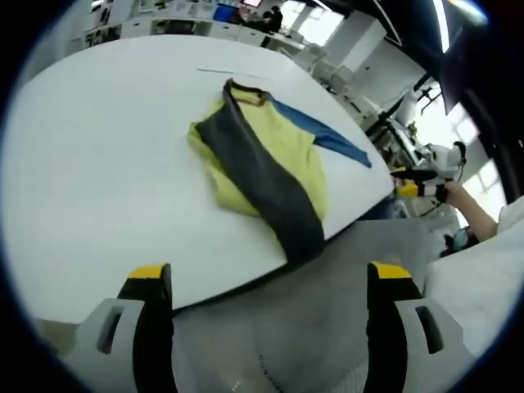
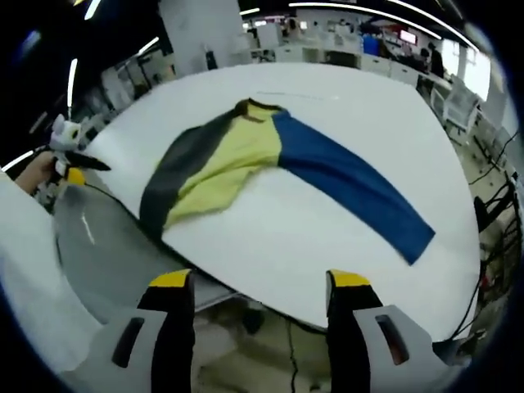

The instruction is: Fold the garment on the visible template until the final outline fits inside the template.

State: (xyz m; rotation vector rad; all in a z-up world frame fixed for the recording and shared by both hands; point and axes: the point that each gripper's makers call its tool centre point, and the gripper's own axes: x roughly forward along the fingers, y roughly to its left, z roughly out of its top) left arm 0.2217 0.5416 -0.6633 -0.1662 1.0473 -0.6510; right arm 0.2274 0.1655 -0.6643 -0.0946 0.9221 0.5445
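A long-sleeved garment (image 1: pixel 278 147) lies on the white table (image 1: pixel 98 164), with a yellow body, one dark grey sleeve (image 1: pixel 270 188) and one blue sleeve (image 1: pixel 327 135). The grey sleeve reaches the table's near edge. In the right gripper view the garment (image 2: pixel 229 160) has its blue sleeve (image 2: pixel 352 184) stretched out to the right. My left gripper (image 1: pixel 270 274) hangs open and empty off the table edge, short of the garment. My right gripper (image 2: pixel 260 280) is likewise open and empty, off the near edge. Each gripper also appears in the other view: the right gripper (image 1: pixel 422 182) and the left gripper (image 2: pixel 70 164).
A thin pale strip (image 1: pixel 233 72) lies on the table beyond the collar. A grey mesh chair back (image 1: pixel 327 278) stands below the table edge. A person's hand (image 1: pixel 467 201) and white sleeve (image 2: pixel 33 270) show at the sides. Desks and chairs fill the background.
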